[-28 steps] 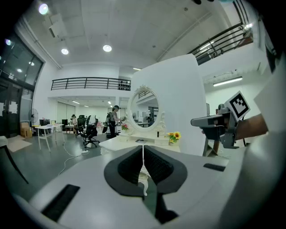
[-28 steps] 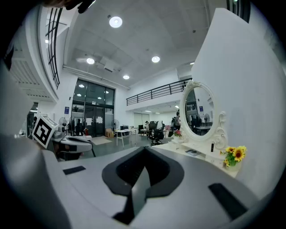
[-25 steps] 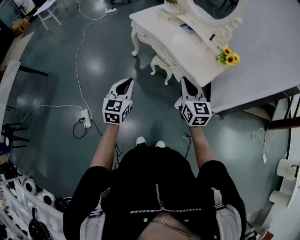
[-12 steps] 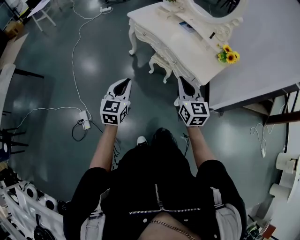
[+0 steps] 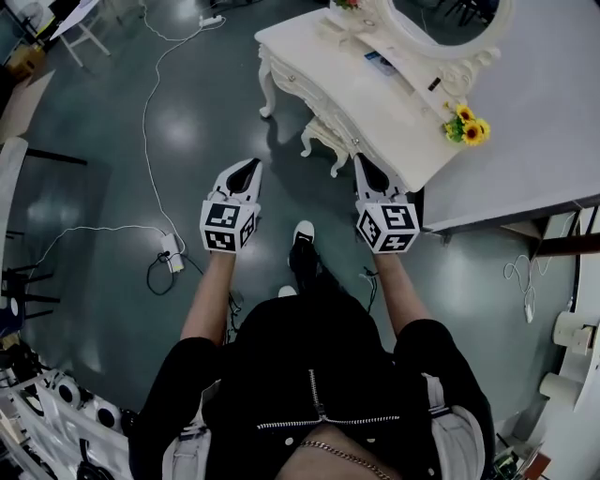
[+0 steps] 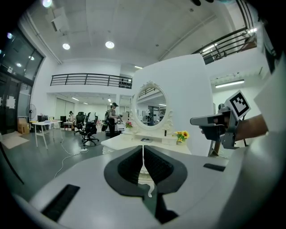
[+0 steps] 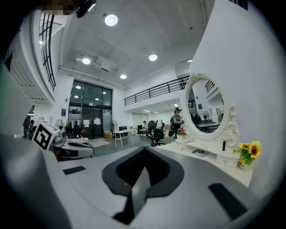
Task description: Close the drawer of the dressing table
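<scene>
Dark polished hall floor [image 5: 103, 159]; white dressing table [image 5: 375, 103] stands ahead, upper right in head view. Left gripper [image 5: 251, 167] and right gripper [image 5: 363, 163] are held out short of it, jaws pressed together, empty. Drawer too small to read, untouched; judging approach only, push not yet begun.

You faced a white, carved dressing table [image 5: 367, 108] standing on curved legs, oval mirror [image 5: 448, 21] behind; its drawer's state was unclear.

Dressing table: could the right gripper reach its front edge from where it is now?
Probably yes. The right gripper, jaws shut, points at the dressing table close ahead, and nothing visible stands between them.
</scene>
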`<state>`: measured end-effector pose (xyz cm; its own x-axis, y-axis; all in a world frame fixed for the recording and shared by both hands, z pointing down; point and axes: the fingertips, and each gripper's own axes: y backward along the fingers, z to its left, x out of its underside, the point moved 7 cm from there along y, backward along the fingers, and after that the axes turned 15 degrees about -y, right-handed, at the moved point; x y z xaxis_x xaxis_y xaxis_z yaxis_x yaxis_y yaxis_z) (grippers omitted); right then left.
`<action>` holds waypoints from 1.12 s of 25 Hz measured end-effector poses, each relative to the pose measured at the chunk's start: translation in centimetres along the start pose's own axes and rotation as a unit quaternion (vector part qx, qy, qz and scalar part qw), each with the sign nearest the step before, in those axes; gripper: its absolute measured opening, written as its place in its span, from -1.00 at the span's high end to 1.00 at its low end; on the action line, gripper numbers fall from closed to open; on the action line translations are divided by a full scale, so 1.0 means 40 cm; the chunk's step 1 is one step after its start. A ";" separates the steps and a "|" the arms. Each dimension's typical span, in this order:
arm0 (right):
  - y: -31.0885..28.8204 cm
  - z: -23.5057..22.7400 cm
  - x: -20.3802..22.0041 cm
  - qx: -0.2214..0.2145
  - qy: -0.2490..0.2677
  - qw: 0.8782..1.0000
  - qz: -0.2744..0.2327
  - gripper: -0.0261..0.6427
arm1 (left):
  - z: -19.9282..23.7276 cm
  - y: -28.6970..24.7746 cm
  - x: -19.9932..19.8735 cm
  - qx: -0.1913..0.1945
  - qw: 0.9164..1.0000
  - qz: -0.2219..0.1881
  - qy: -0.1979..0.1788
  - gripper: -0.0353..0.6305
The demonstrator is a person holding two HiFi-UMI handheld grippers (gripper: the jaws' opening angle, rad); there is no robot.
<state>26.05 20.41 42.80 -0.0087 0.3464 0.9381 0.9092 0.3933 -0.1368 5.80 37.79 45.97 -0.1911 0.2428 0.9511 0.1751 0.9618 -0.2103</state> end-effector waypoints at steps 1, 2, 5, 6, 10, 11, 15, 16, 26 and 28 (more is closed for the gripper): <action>-0.032 -0.012 -0.005 0.000 -0.002 1.000 0.000 0.91 | 0.018 -0.028 0.001 0.001 1.000 0.002 -0.001 0.82; -0.065 -0.025 -0.012 0.000 -0.004 1.000 -0.001 0.91 | 0.037 -0.058 0.001 0.001 1.000 0.003 -0.003 0.82; -0.166 -0.066 -0.043 -0.001 -0.007 1.000 -0.001 0.91 | 0.099 -0.156 -0.009 0.003 1.000 0.006 -0.005 0.82; -0.199 -0.082 -0.056 0.000 -0.008 1.000 0.000 0.91 | 0.119 -0.191 -0.015 0.003 1.000 0.007 -0.005 0.82; -0.333 -0.162 -0.118 0.000 -0.006 1.000 0.003 0.91 | 0.191 -0.341 -0.049 0.007 1.000 0.009 -0.008 0.82; -0.367 -0.186 -0.135 0.002 -0.007 1.000 0.003 0.91 | 0.207 -0.382 -0.058 0.008 1.000 0.009 -0.008 0.82; -0.492 -0.270 -0.198 0.002 -0.009 1.000 0.001 0.91 | 0.269 -0.532 -0.094 0.011 1.000 0.011 -0.015 0.82; -0.519 -0.288 -0.212 0.001 -0.008 1.000 0.000 0.91 | 0.282 -0.565 -0.104 0.012 1.000 0.010 -0.017 0.82; -0.713 -0.424 -0.284 0.025 -0.018 0.999 -0.014 0.90 | 0.387 -0.865 -0.146 0.049 0.998 0.002 -0.025 0.82; -0.751 -0.460 -0.287 0.042 -0.022 0.999 -0.015 0.91 | 0.406 -0.941 -0.146 0.067 0.997 0.001 -0.030 0.82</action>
<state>6.49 -11.03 42.00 -0.0553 0.3707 0.9271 0.8697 0.4739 -0.1377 -15.36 2.23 44.66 -0.2489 0.2474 0.9364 0.0455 0.9687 -0.2438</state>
